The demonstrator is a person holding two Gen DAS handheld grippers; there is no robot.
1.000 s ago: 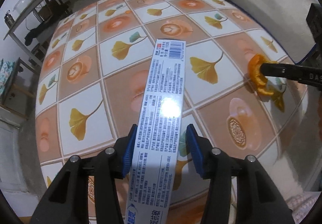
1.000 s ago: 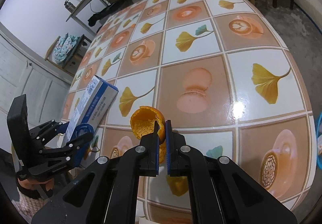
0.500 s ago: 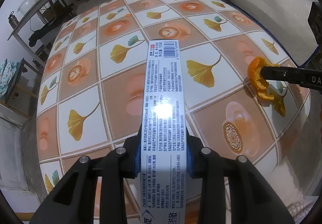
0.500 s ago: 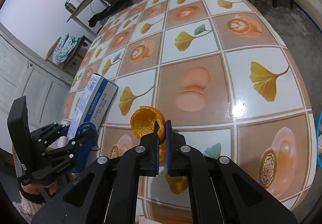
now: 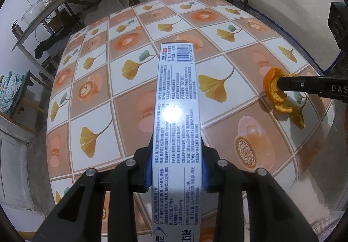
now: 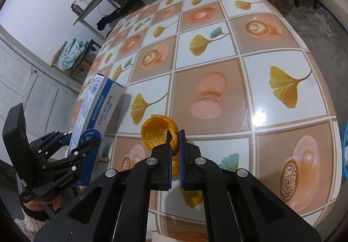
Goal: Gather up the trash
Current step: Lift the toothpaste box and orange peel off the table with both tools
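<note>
L gripper (image 5: 176, 168) has just been closing; its fingers (image 5: 148, 168) now clamp a long box (image 5: 176, 98) by both sides, near its low end. Box slants up over the counter (image 5: 104, 98), barcode end farthest out. R gripper (image 6: 175, 144) fingers (image 6: 167, 150) pinched tight on an orange peel (image 6: 155, 133) above the counter's near edge, right of the box.

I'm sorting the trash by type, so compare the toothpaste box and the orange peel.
The toothpaste box is long, straight-edged, white and blue with print and a barcode; the orange peel is small, curled, ragged and orange. The box sits in the left gripper; the peel in the right gripper. Both are gripped over the patterned table.
</note>
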